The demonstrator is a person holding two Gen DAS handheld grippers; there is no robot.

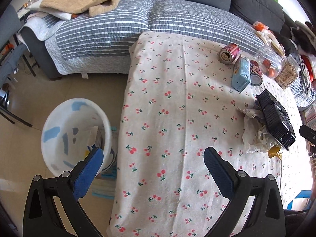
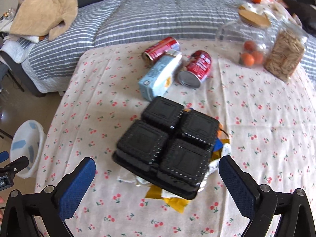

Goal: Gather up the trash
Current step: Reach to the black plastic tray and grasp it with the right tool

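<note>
Black plastic four-compartment tray [image 2: 167, 148] is seen tilted on crumpled paper and gold wrappers [image 2: 173, 199], near two red cans [image 2: 197, 67] and a pale blue carton [image 2: 160, 77]; no label is legible. Left gripper [image 1: 154, 156] and right gripper [image 2: 158, 167] are spread wide, empty.

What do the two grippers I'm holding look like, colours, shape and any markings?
Both match. The left gripper and the right gripper each have two black plastic arms with triangular cut-outs and round silver pivot bolts. The jaws carry flat, rounded pads covered in blue dimpled rubber. No cables, markings or sleeves are visible.
</note>
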